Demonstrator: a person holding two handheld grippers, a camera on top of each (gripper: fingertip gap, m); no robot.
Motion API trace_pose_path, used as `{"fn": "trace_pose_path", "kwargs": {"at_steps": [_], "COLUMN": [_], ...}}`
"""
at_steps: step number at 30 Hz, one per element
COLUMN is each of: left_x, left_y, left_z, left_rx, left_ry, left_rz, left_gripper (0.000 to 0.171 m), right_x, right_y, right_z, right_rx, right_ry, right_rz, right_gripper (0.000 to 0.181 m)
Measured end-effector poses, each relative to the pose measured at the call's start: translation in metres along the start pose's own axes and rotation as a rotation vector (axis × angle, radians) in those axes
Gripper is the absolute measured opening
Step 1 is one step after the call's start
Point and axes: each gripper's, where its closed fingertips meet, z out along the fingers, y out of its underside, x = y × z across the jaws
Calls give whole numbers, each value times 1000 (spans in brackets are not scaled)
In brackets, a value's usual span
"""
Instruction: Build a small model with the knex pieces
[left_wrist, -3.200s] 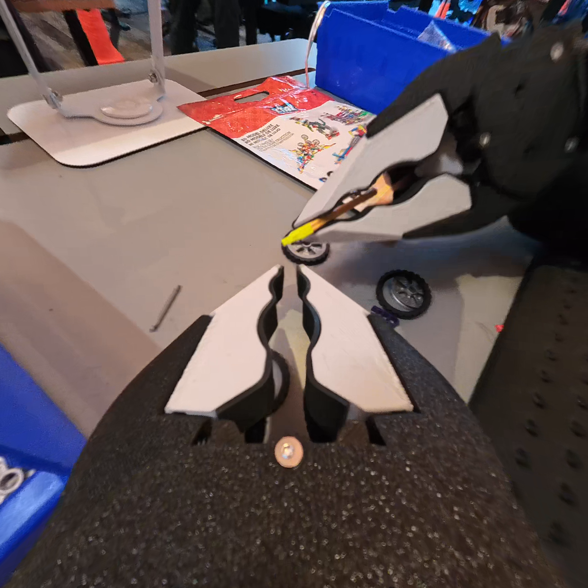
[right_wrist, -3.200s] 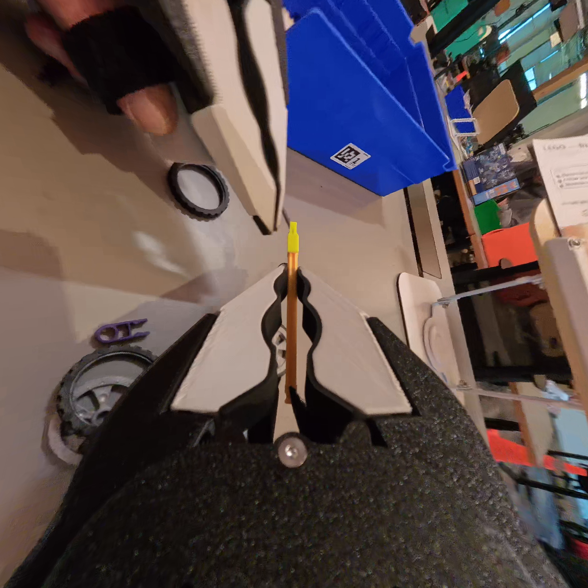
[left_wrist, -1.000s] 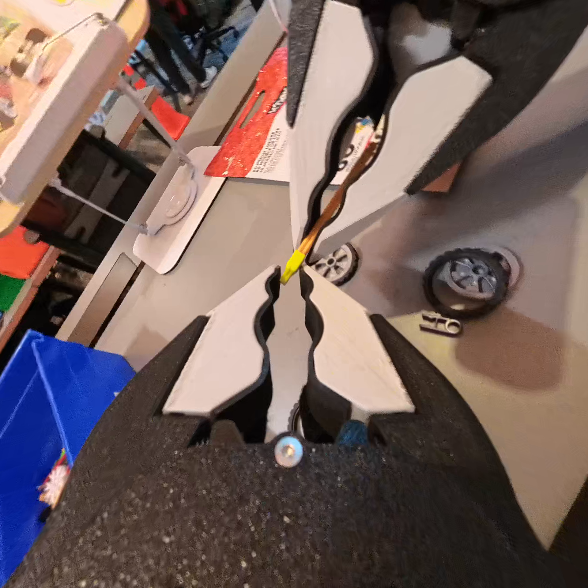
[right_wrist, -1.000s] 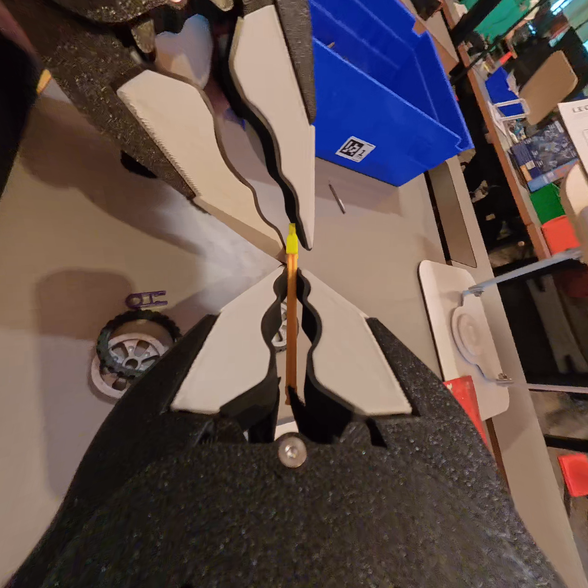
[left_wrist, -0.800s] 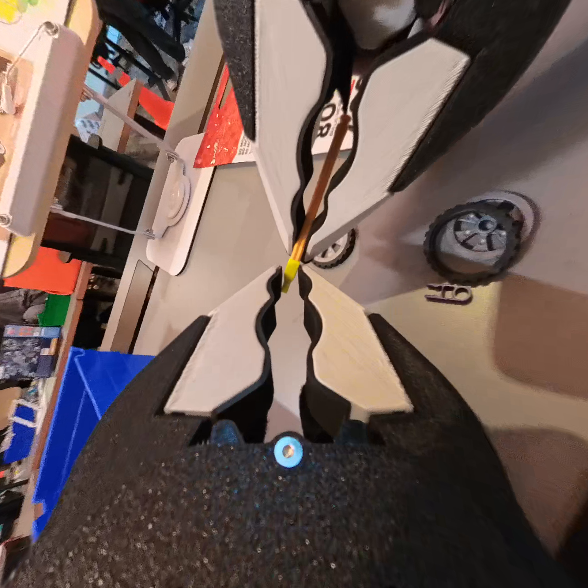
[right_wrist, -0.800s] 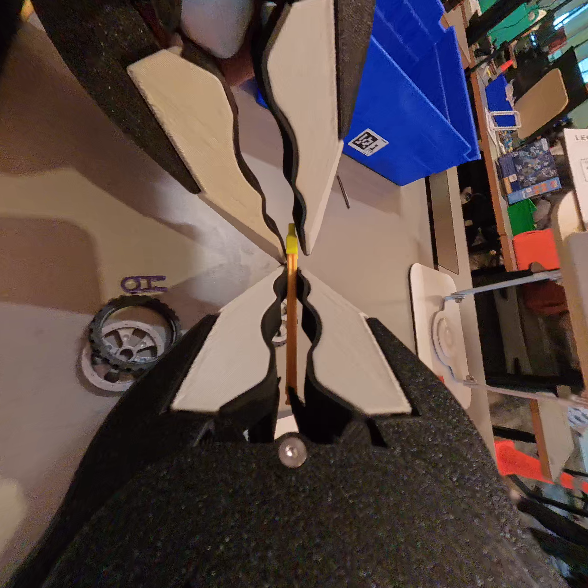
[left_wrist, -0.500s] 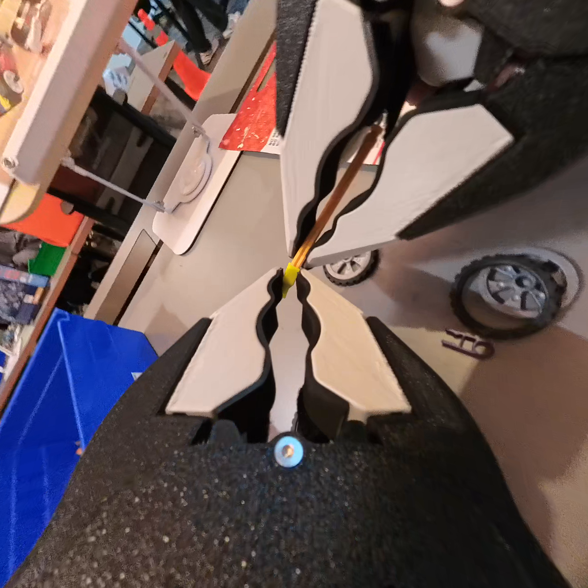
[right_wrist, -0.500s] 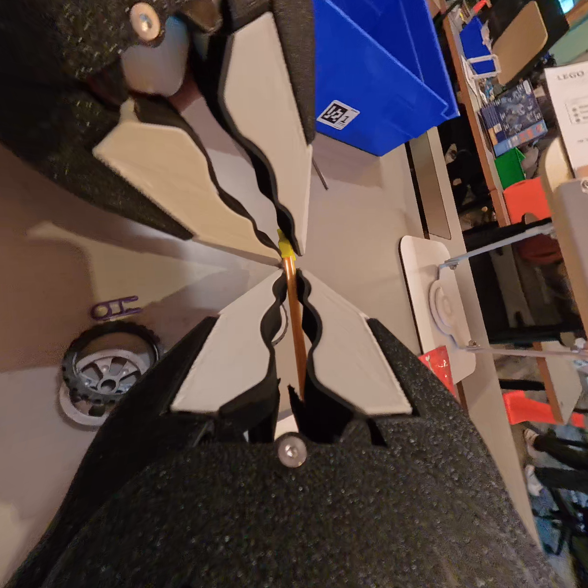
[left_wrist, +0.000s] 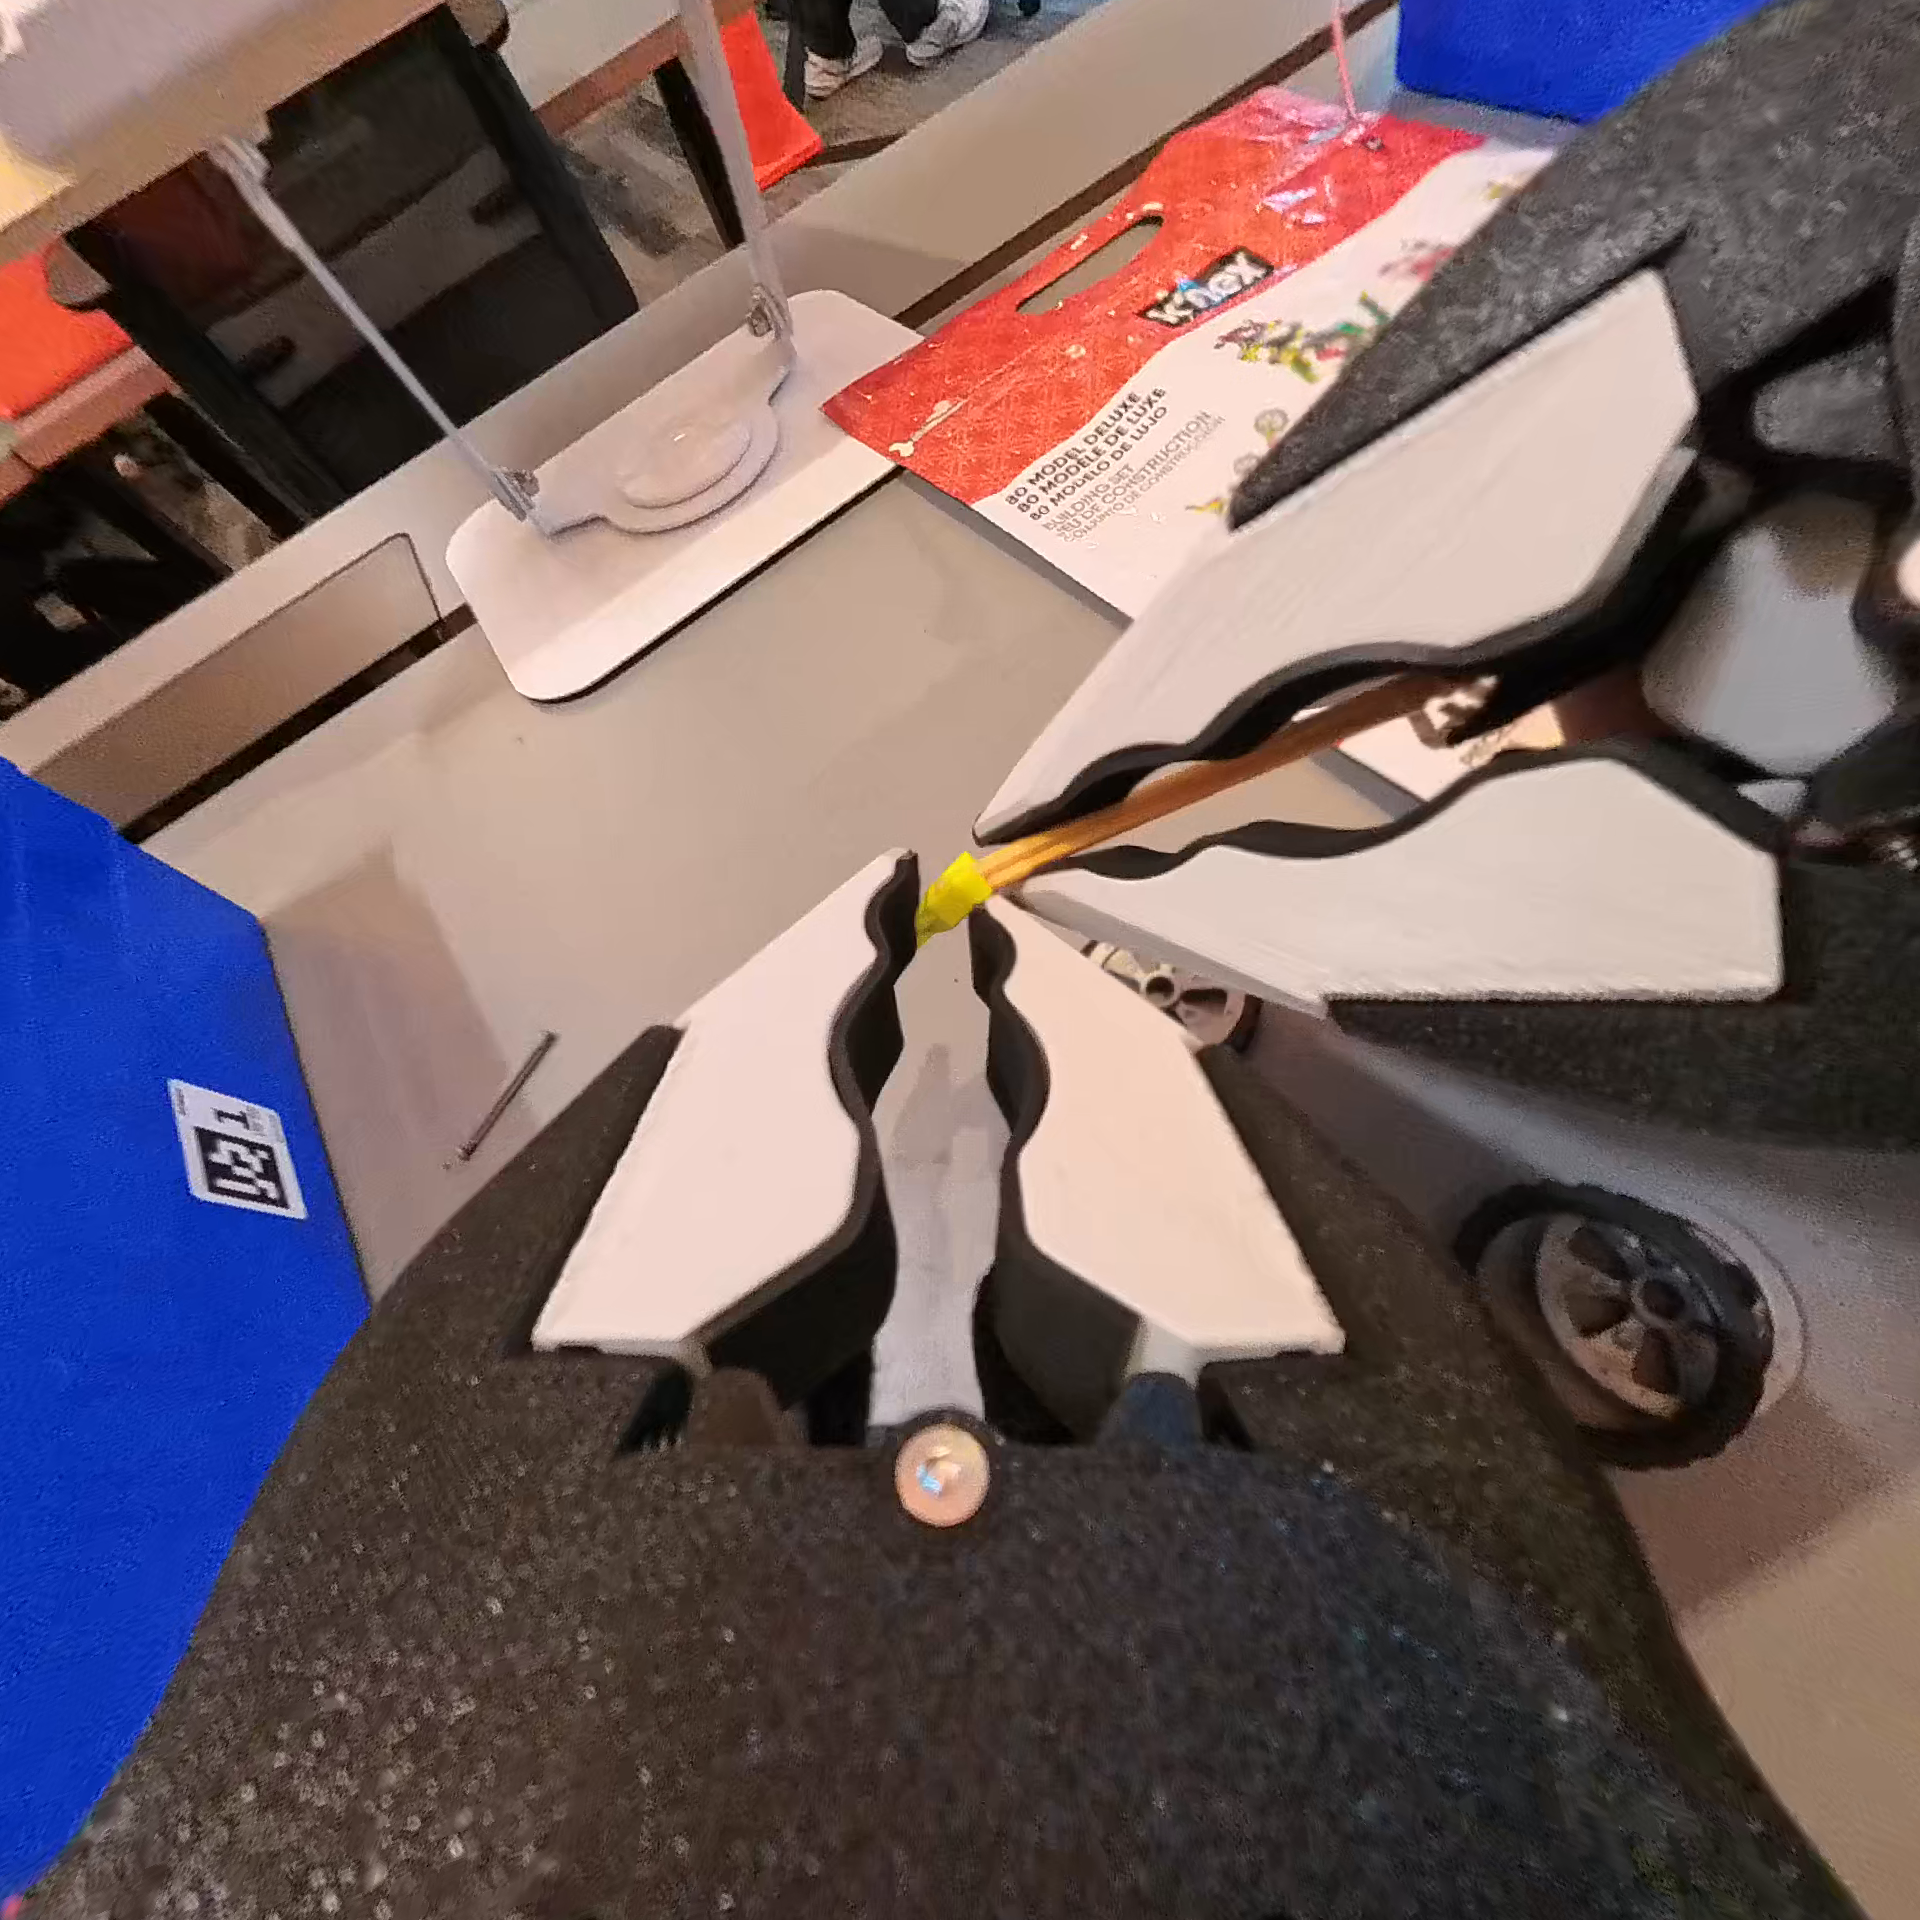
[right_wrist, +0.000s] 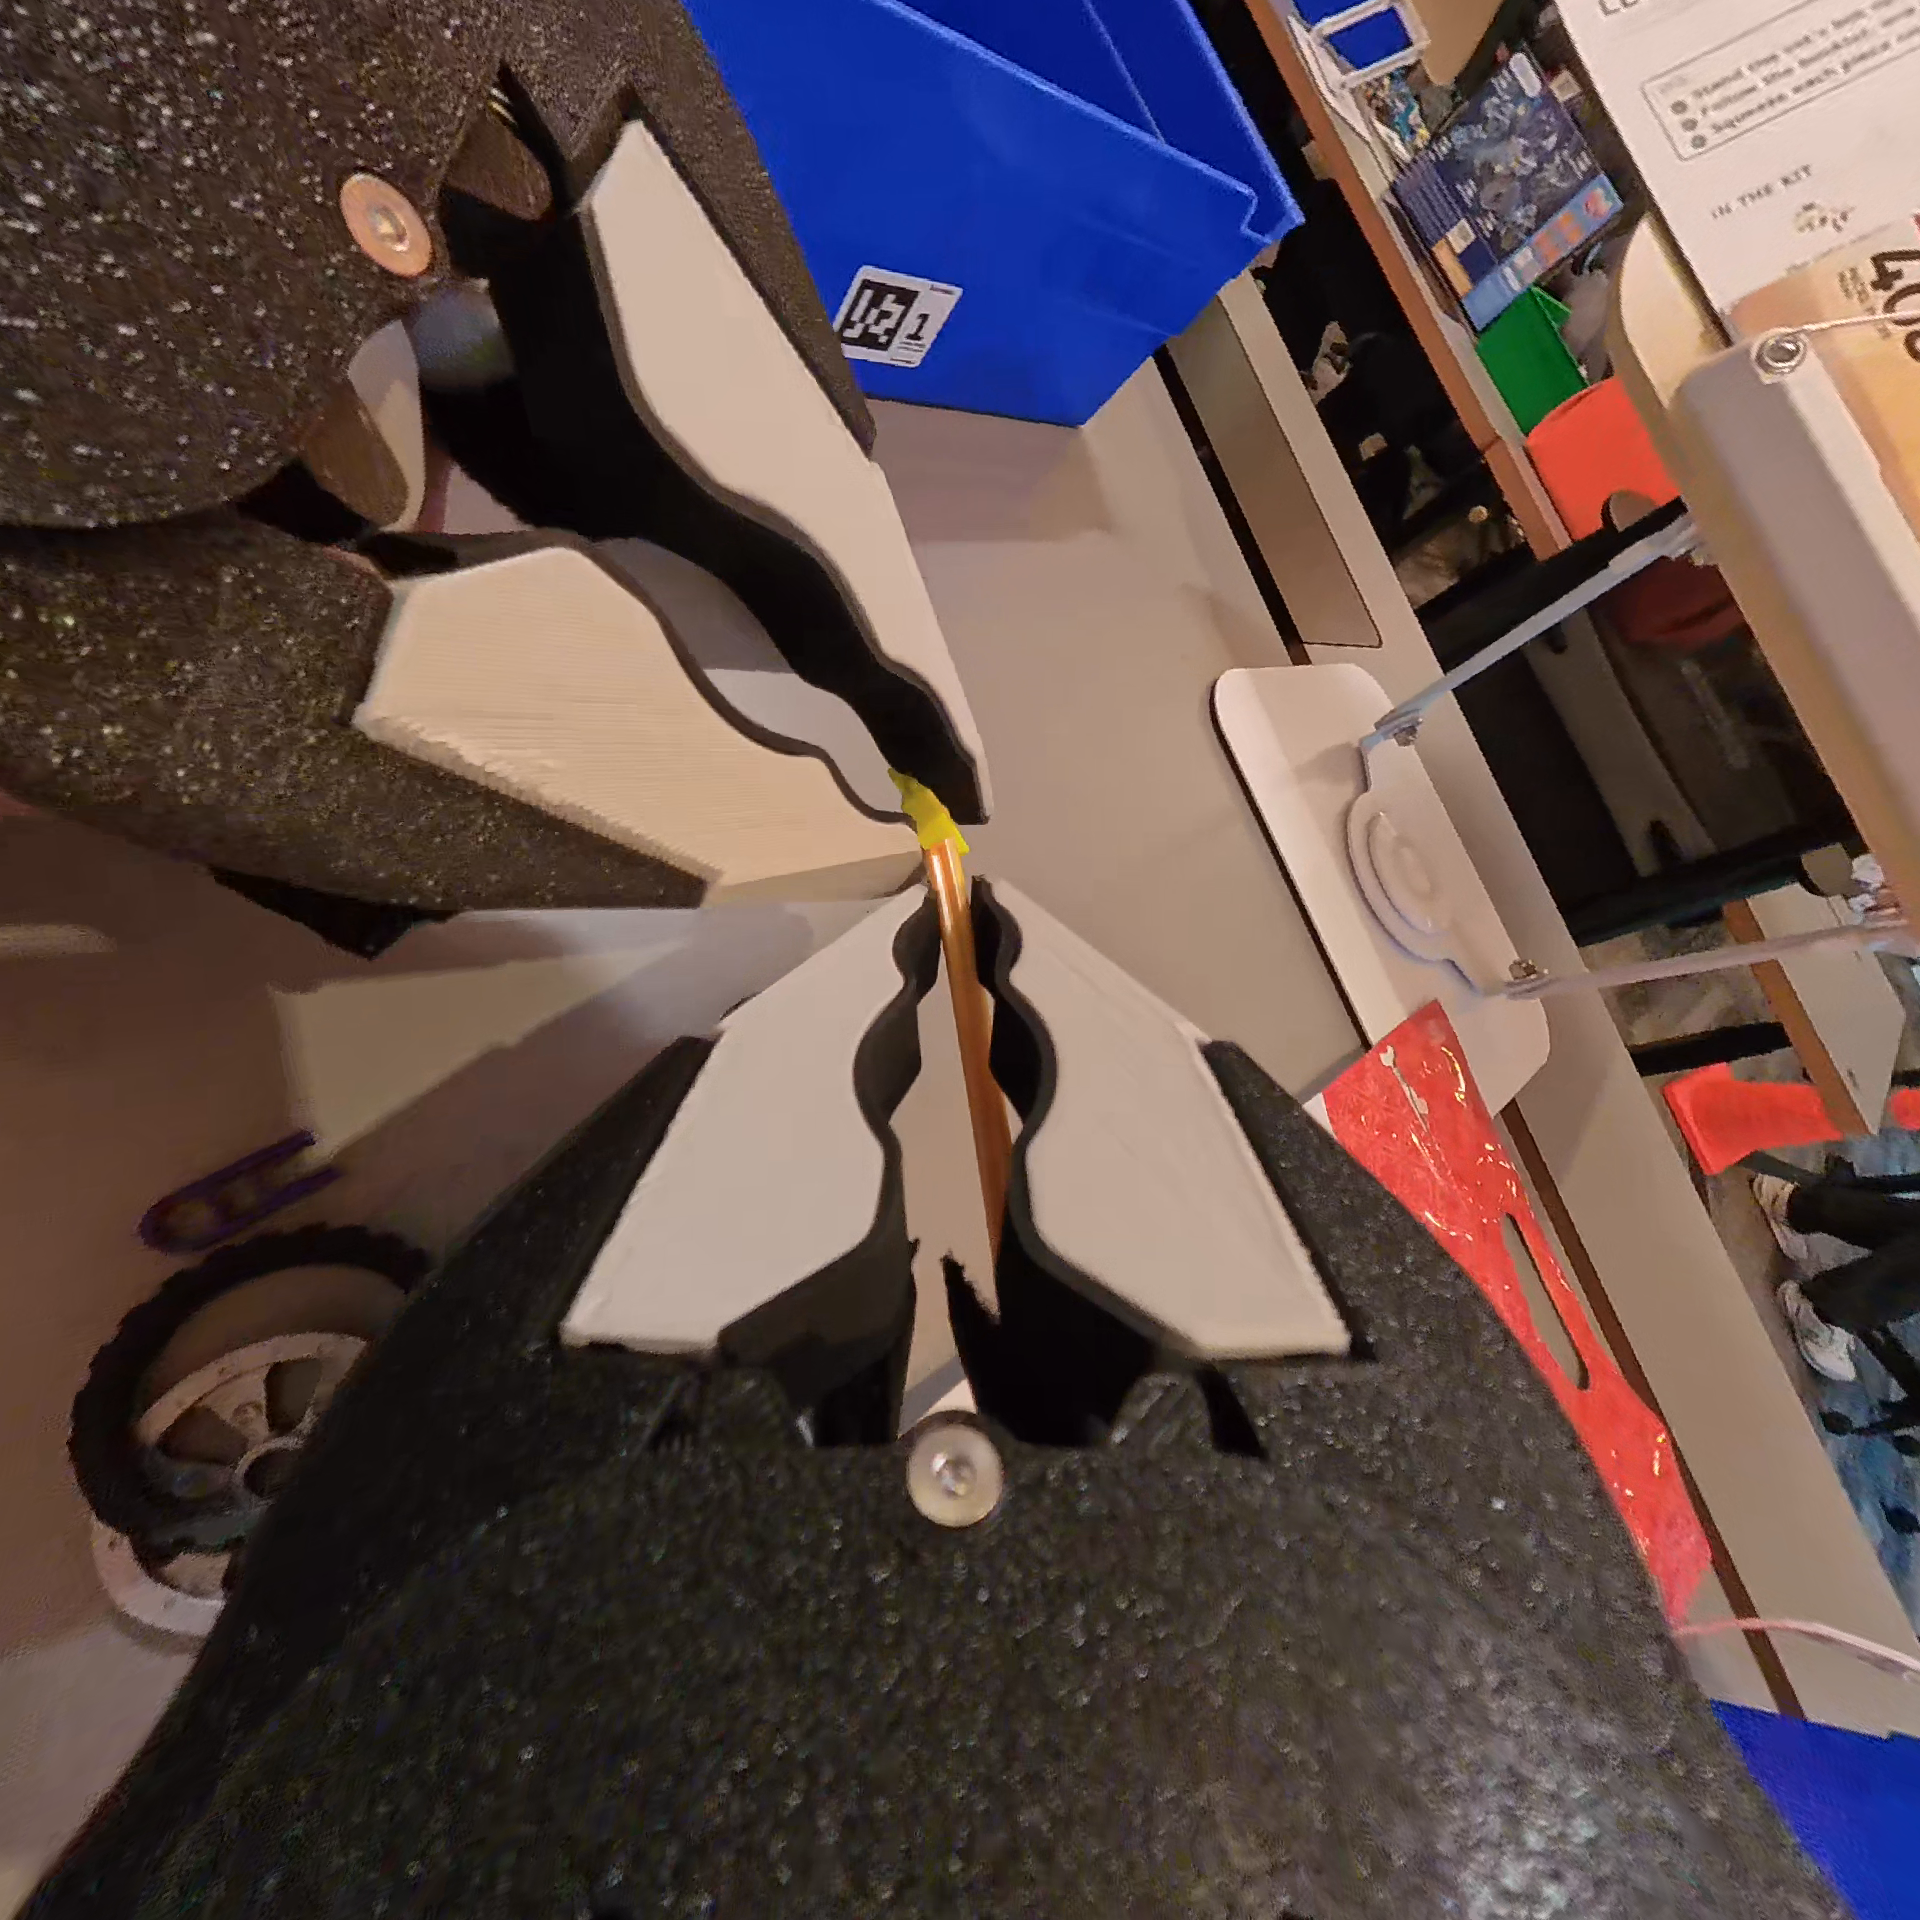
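Observation:
My right gripper (right_wrist: 951, 899) is shut on a thin copper-coloured rod (right_wrist: 971, 1039) that leans slightly to one side between its jaws. The rod ends in a small yellow cap (right_wrist: 928, 821). My left gripper (left_wrist: 943, 888) meets it tip to tip, and its nearly closed jaws pinch the yellow cap (left_wrist: 948, 896). In the left wrist view the right gripper (left_wrist: 1003, 857) comes in from the right with the rod (left_wrist: 1195, 774). In the right wrist view the left gripper (right_wrist: 928, 812) comes in from the upper left. Both are held above the grey table (left_wrist: 675, 831).
A black-tyred wheel (left_wrist: 1652, 1320) and a smaller wheel (left_wrist: 1184, 997), half hidden, lie on the table, with a purple clip (right_wrist: 229, 1205) nearby. A blue bin (left_wrist: 125, 1143) stands at the left. A red-and-white packet (left_wrist: 1122, 343), a white stand base (left_wrist: 675, 488) and a thin pin (left_wrist: 509, 1091) lie farther off.
Three seconds ago the yellow cap was clear of my left gripper; it has since entered the left tips. Both grippers have turned together in the last second, and the rod now leans in the right jaws.

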Motion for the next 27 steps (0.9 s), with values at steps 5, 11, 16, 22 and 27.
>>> {"fn": "trace_pose_path", "kwargs": {"at_steps": [5,11,16,22,27], "left_x": [-2,-2,0,6,7], "left_y": [-7,-11,-15,-17,-7], "left_z": [2,0,-4,-8,-6], "left_rx": [41,68,108,136,92], "left_ry": [19,47,91,183,174], "left_rz": [-120,-129,-108,-145,-95], "left_gripper": [1,2,3,3,3], "right_x": [10,13,15,15,8], "right_y": [-4,-4,-6,-5,-1], "right_z": [0,-4,-9,-14,-10], "right_rx": [16,48,83,114,72], "right_ry": [70,51,-7,-65,-57], "right_rz": [9,-25,-3,12,-54], "right_gripper": [2,2,3,4,4]}}
